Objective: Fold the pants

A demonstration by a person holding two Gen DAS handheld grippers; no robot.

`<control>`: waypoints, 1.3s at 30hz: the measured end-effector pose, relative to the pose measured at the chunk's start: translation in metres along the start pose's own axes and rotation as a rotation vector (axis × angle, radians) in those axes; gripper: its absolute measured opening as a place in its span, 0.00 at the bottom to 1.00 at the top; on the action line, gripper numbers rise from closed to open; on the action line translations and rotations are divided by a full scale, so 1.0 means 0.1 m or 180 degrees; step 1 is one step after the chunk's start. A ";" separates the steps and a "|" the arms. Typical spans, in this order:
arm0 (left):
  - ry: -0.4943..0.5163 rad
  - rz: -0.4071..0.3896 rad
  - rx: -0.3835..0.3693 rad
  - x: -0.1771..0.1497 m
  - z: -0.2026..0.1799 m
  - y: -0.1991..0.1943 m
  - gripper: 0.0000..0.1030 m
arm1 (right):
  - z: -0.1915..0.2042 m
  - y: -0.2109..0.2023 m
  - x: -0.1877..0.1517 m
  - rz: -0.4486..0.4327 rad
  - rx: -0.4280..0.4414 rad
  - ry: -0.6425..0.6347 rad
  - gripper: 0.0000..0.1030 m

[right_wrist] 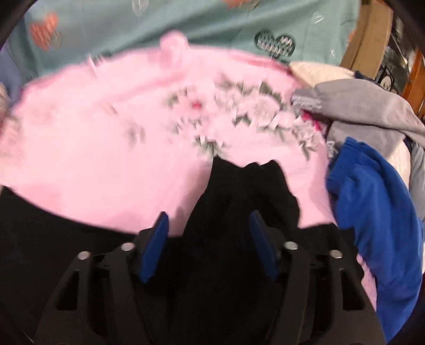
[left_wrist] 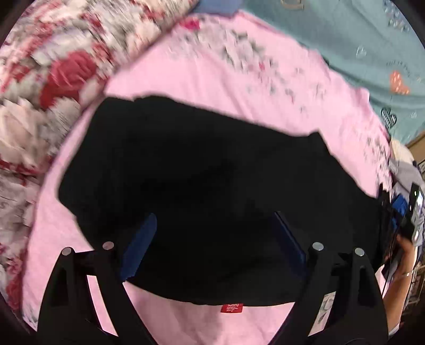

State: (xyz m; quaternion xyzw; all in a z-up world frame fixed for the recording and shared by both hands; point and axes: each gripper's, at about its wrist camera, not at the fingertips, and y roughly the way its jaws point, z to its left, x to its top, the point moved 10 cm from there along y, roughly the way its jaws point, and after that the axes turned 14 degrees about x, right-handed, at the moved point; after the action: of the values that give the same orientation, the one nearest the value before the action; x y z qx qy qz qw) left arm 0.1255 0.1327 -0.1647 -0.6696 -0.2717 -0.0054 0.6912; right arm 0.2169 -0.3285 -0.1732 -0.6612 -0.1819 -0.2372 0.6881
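Note:
The black pants [left_wrist: 202,164] lie spread on a pink sheet [left_wrist: 202,71], with a red label [left_wrist: 233,307] at their near edge. My left gripper [left_wrist: 215,220] is open above the pants, its blue pads [left_wrist: 140,244] wide apart and nothing between them. In the right wrist view a bunched part of the black pants [right_wrist: 239,191] rises between the blue pads [right_wrist: 155,244] of my right gripper [right_wrist: 208,220], which is open. Whether the cloth touches the pads I cannot tell. Both views are motion-blurred.
A red-and-white floral quilt [left_wrist: 47,87] lies at the left. A teal heart-print sheet [right_wrist: 186,24] is behind. A pile with blue cloth [right_wrist: 377,212] and grey cloth [right_wrist: 366,106] sits at the right. A hand holding the other gripper [left_wrist: 406,238] shows at the right edge.

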 end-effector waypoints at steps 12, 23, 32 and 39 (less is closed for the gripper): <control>0.0158 0.0070 0.0050 -0.09 0.01 0.17 0.87 | -1.05 -1.52 -0.09 -0.1287 0.0737 0.1079 0.03; 0.0237 0.0048 0.0188 -0.04 0.08 0.14 0.87 | -1.95 -1.12 -1.28 -0.0959 0.0858 0.2339 0.44; 0.0104 0.0041 0.0119 -0.03 0.28 0.08 0.87 | -1.27 -1.30 -0.84 -0.1012 0.1352 0.1642 0.40; 0.0152 -0.0138 0.0025 0.04 0.22 -0.11 0.87 | -0.51 -0.91 -0.56 -0.0591 0.0962 0.1115 0.37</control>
State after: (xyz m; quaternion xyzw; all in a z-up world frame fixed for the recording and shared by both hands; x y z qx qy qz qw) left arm 0.1169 0.1539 -0.1542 -0.6605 -0.2697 -0.0353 0.6998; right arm 0.1158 -0.3757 -0.1326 -0.4800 -0.1532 -0.3805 0.7755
